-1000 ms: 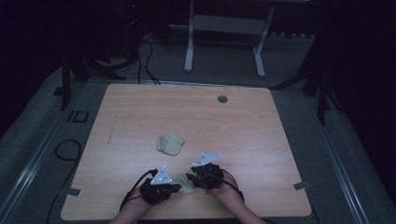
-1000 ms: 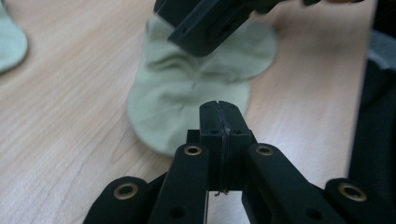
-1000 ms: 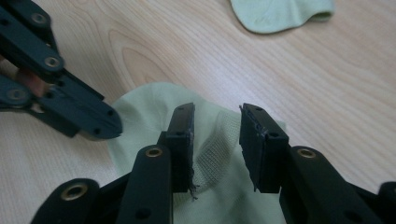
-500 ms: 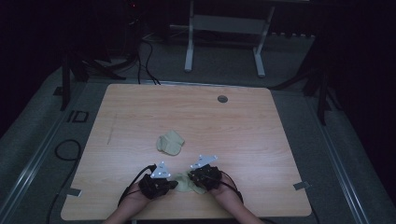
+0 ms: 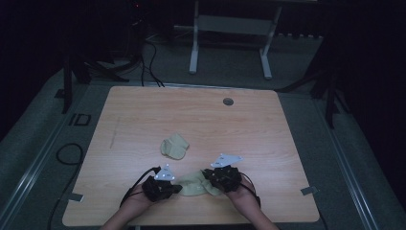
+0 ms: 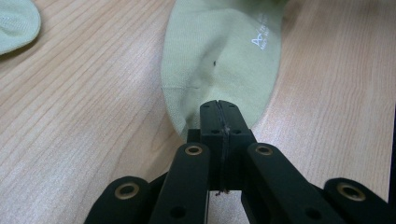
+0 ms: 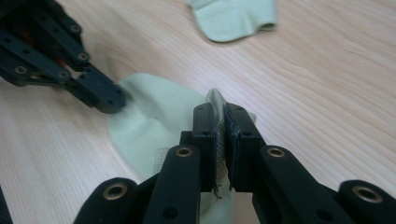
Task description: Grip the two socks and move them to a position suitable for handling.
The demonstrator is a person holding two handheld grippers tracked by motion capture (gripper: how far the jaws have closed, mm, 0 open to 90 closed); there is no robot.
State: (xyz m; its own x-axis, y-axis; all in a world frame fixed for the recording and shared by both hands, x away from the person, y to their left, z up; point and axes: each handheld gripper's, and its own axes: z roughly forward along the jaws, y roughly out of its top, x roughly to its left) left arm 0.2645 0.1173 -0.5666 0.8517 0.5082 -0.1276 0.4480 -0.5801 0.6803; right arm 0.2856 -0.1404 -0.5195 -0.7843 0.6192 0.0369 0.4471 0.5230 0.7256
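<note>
High view: both grippers' fingers pinch sock point(image 5: 192, 184)

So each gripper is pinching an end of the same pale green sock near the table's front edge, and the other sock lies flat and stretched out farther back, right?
Not quite. Both the left gripper and right gripper do pinch the near sock, but the other sock isn't stretched out: the high view shows it folded into a small bundle farther back on the table.

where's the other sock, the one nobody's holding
In the high view the loose sock lies folded near the table's middle, just beyond and left of the sock stretched between the left gripper and right gripper.
</note>
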